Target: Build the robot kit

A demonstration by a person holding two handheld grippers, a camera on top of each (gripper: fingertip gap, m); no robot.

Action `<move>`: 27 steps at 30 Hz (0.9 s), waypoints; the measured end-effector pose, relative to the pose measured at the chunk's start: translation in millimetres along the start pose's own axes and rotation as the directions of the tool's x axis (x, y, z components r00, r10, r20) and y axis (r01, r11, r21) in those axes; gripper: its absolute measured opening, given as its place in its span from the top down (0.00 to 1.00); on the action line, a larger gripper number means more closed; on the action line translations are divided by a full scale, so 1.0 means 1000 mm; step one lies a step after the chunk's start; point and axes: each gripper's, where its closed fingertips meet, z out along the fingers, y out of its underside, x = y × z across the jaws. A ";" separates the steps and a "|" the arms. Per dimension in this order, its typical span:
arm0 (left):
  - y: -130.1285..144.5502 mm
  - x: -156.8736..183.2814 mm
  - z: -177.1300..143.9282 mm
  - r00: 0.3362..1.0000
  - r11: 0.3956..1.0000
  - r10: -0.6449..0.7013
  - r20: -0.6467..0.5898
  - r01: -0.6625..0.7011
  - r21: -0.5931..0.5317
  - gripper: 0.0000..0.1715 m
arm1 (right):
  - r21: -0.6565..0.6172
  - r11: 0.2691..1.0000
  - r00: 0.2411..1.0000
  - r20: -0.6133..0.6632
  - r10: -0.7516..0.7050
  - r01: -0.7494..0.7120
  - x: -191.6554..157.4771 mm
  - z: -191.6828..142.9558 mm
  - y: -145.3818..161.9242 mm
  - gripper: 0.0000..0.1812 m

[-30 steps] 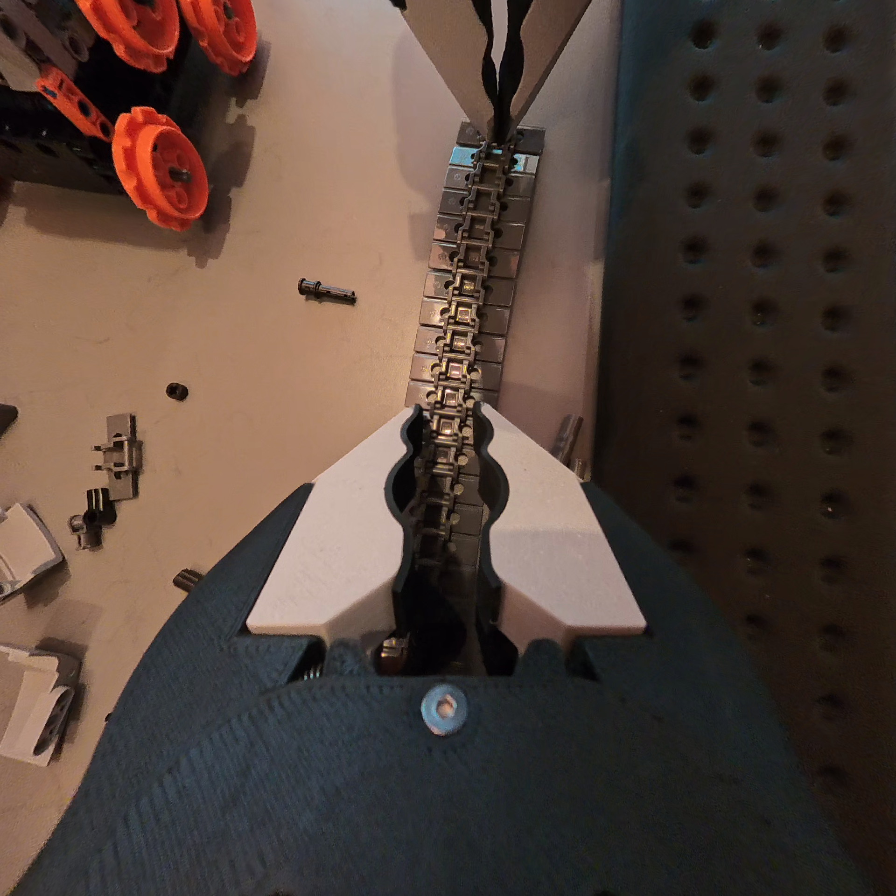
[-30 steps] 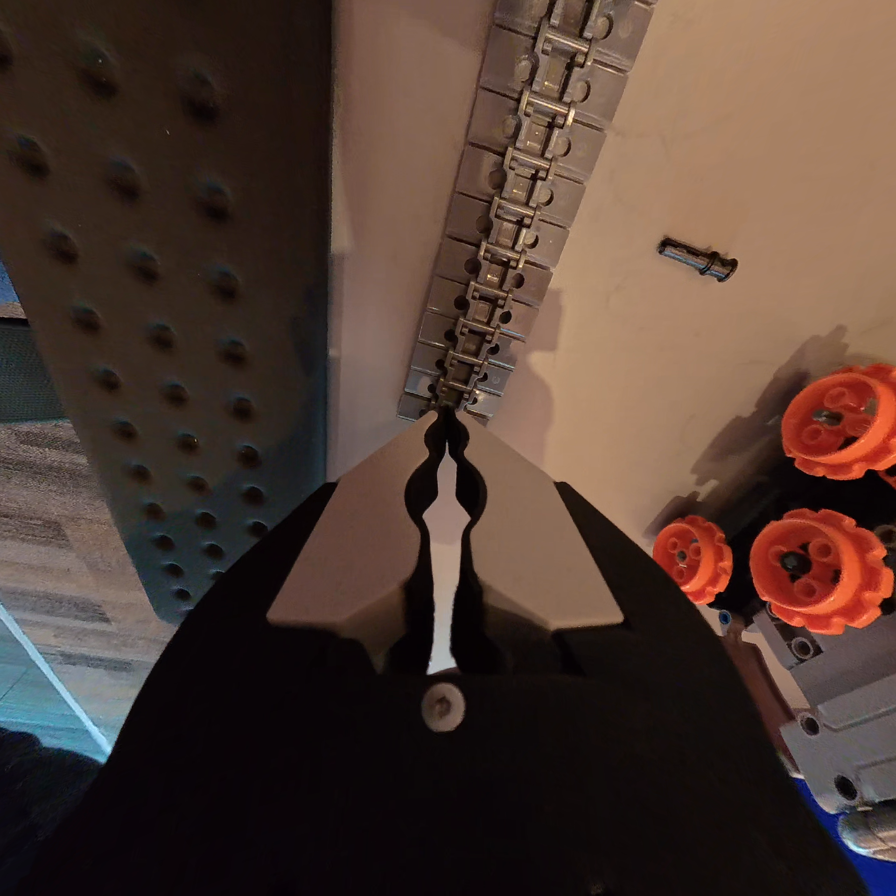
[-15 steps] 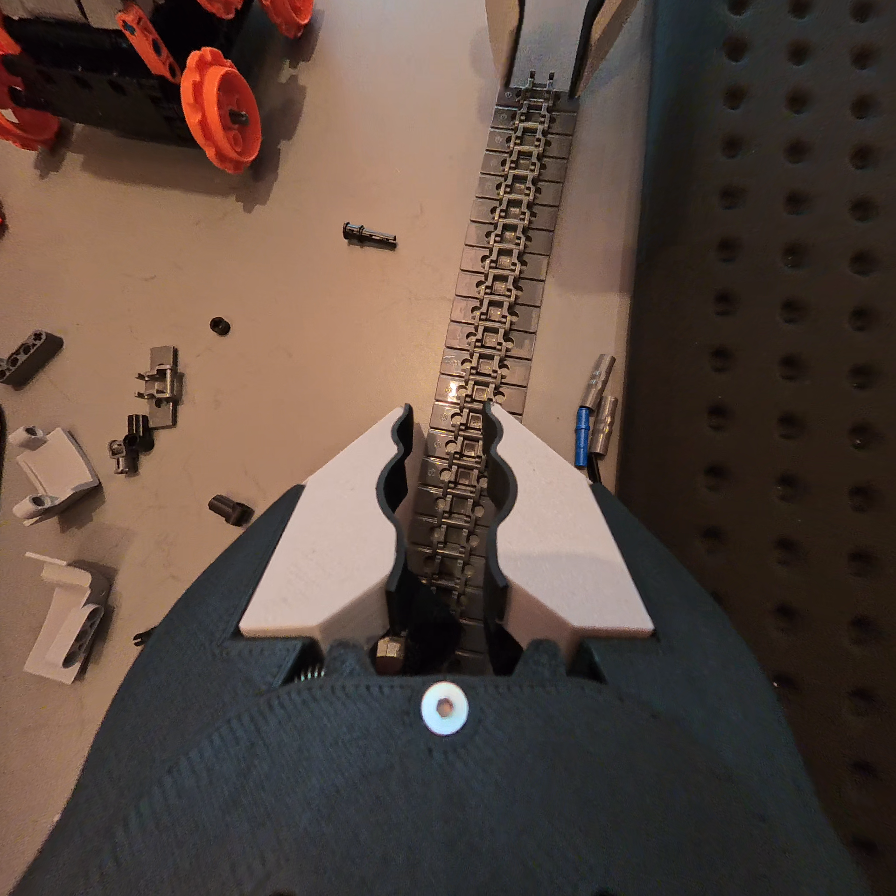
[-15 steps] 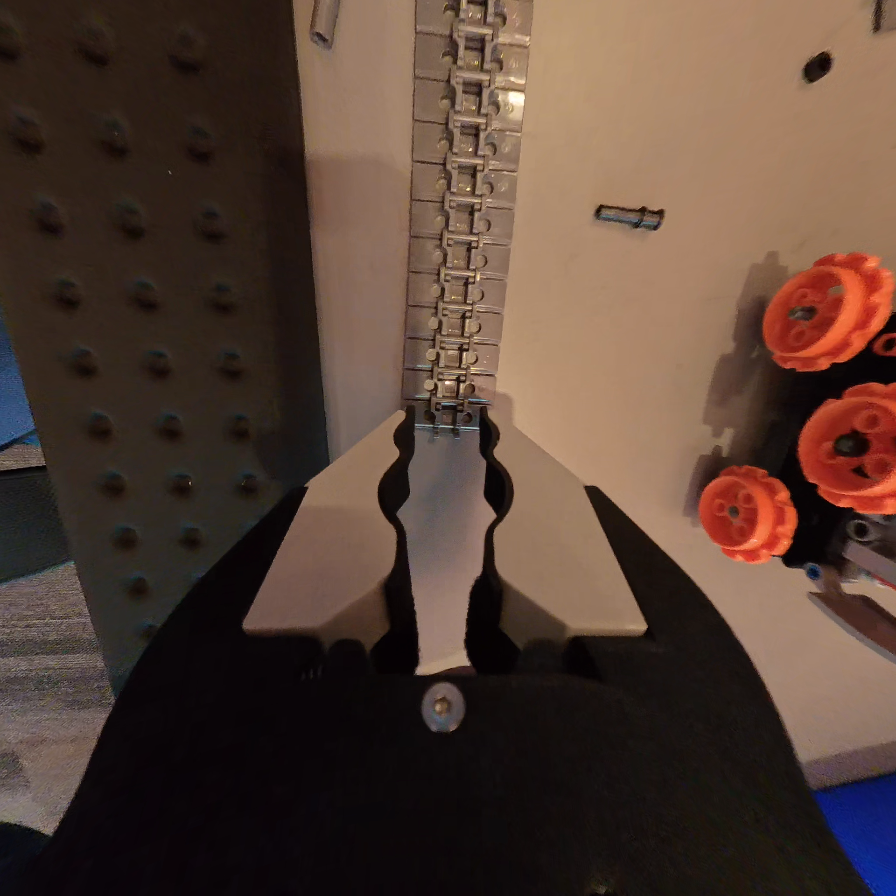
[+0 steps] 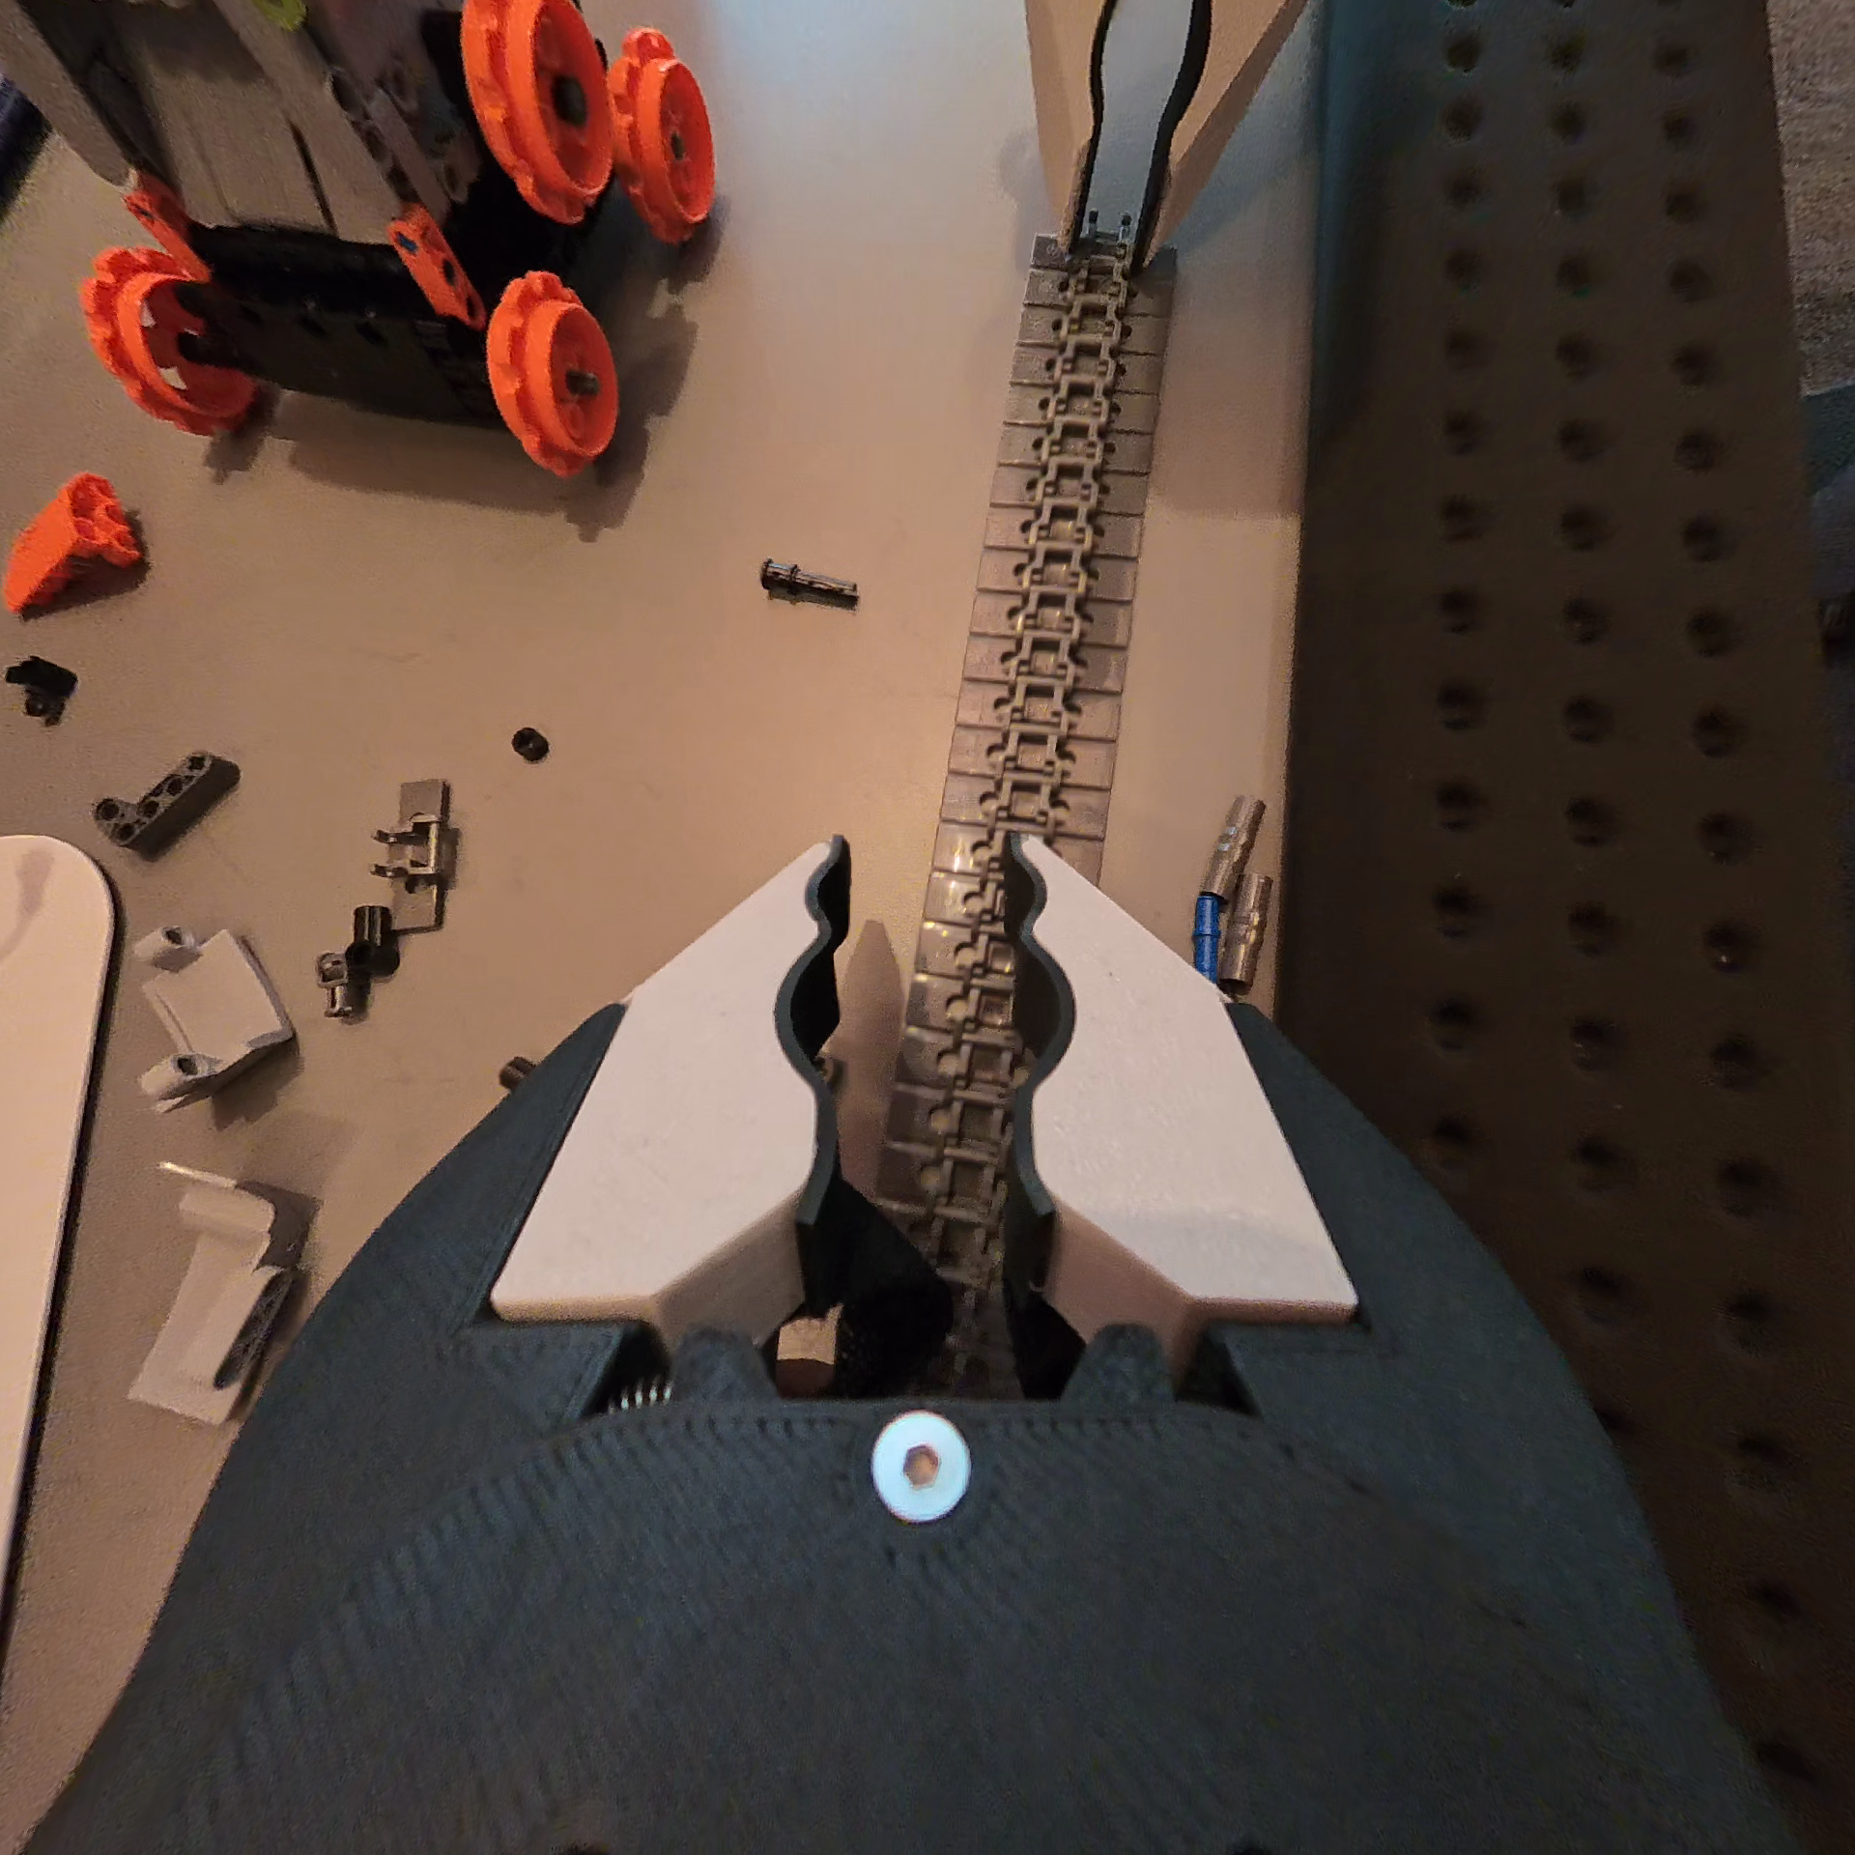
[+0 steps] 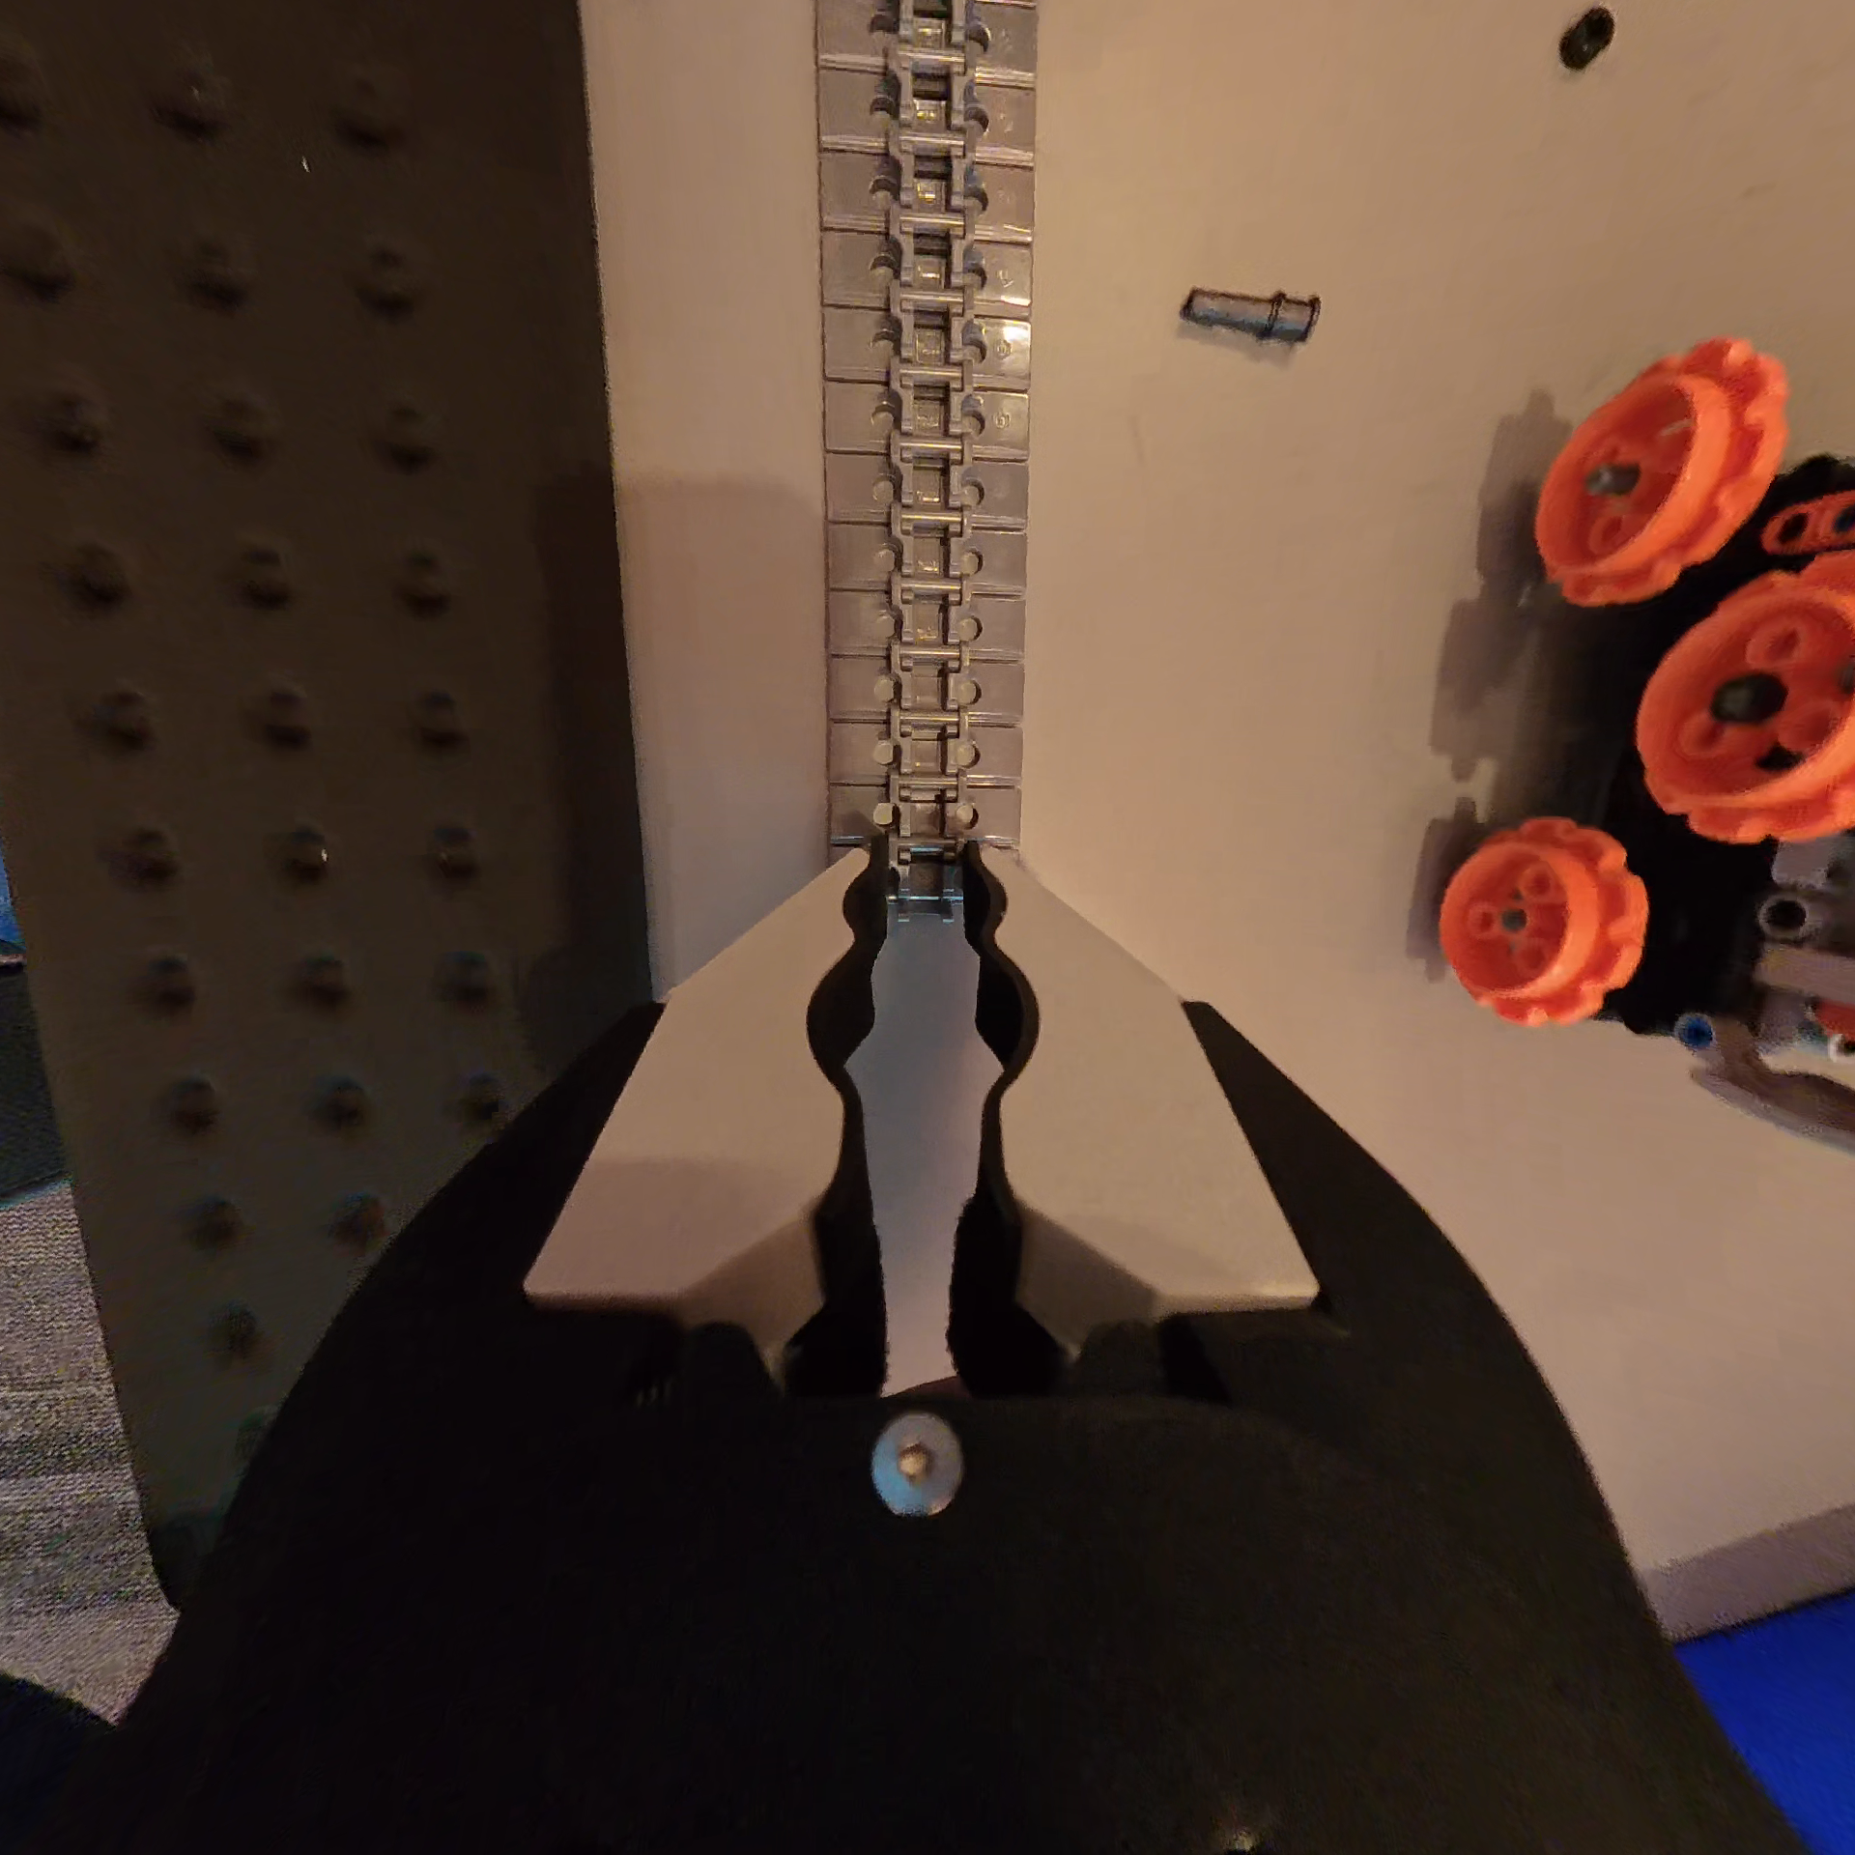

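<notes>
Grey track (image 5: pixel 1054 642) (flat), between parted left hand-held gripper (image 5: pixel 929 853); right hand-held gripper (image 6: pixel 929 863) at its end

Left tool (image 5: pixel 923 873) pointing forward and low, grey fingers (image 5: pixel 703 1084) spread well apart, right tool (image 6: pixel 929 853) facing it from the far end, fingers parted narrowly

Unseen from my two grippers: near end of the grey track (image 5: pixel 1054 622) — under my left gripper (image 5: pixel 923 853). Its far end (image 6: pixel 925 402) runs off the right view's top edge. Wheeled model (image 5: pixel 381 231) — cut by the top-left corner; blurred (image 6: pixel 1706 622) at the right view's edge. White slab (image 5: pixel 40 1104): mostly outside.
</notes>
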 end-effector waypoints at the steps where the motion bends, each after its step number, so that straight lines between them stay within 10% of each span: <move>1: 0.001 -0.002 0.000 1.000 1.000 -0.001 0.003 0.001 -0.005 0.82 | 0.001 1.000 1.000 -0.001 -0.001 0.001 0.000 -0.002 0.004 0.93; 18: 0.045 0.008 -0.014 0.992 0.976 0.099 -0.082 -0.113 -0.188 0.70 | 0.008 1.000 1.000 -0.026 0.010 -0.010 0.004 -0.012 0.027 0.93; 27: 0.067 0.000 -0.031 0.989 0.946 0.150 0.002 -0.143 -0.291 0.82 | 0.012 0.999 0.999 -0.025 0.031 -0.031 0.001 -0.016 0.035 0.93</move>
